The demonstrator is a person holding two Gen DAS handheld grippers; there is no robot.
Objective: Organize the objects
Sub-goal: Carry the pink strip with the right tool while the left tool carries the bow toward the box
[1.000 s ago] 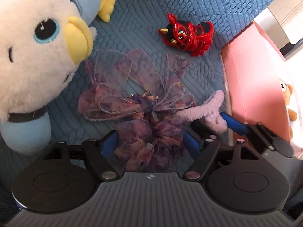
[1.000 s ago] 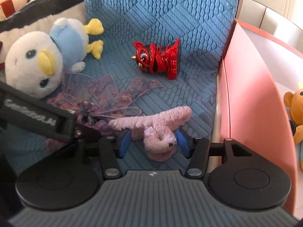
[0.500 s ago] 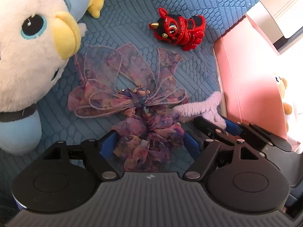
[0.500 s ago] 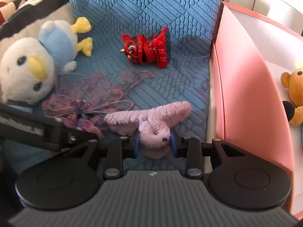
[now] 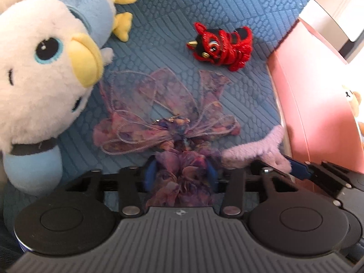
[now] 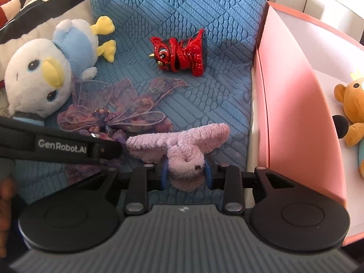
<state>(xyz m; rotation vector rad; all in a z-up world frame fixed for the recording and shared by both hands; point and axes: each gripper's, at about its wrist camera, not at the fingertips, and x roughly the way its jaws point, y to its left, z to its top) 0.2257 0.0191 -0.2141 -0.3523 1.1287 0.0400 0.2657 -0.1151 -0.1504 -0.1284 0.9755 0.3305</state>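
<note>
The left gripper (image 5: pixel 180 174) clamps the purple hair bow (image 5: pixel 168 122), while the right gripper (image 6: pixel 186 174) clamps the fuzzy lilac bow (image 6: pixel 179 143), its long axis spanning left-right across frame centre.

Black left gripper (image 5: pixel 180 175), blue-padded jaws, silver screws, ribbed grey housing.

Penguin plush (image 5: pixel 45 86): left side cut by frame edge in left wrist view; base partly behind left gripper (image 6: pixel 100 152) in right wrist view. Bear (image 6: pixel 351 113) in pink bin (image 6: pixel 295 104): right part cut off; in left view only a sliver shows past the bin wall. Purple bow (image 5: pixel 168 122): lower ruffle hidden between blue pads. Striped fabric (image 6: pixel 34 4) above penguin: cropped, identity unclear.
</note>
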